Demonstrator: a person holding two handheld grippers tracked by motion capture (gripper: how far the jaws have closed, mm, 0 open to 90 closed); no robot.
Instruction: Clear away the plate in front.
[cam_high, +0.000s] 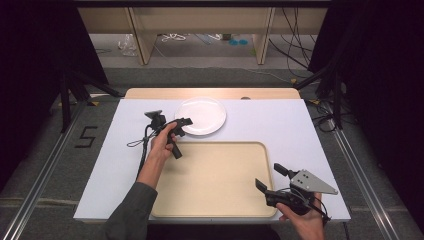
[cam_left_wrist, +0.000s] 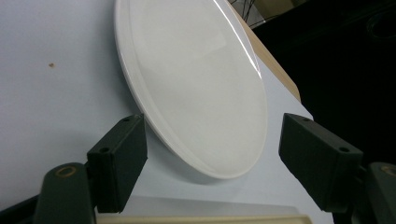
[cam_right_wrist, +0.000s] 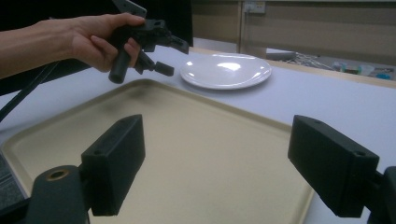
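The white plate (cam_high: 200, 116) lies near the desk's far edge, just beyond the tray (cam_high: 215, 200). The left hand-held gripper (cam_high: 185, 123), jaws released, is at its near rim, reaching to grasp. Next: straddle the rim, then clench. The right hand-held gripper (cam_high: 268, 177) waits released over the tray's near right corner.

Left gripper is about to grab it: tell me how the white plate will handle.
The white plate looks glazed and glossy, so probably slippery between the pads. It seems rigid and likely breakable. Lying flat on the table, its low rim may resist getting a jaw under.
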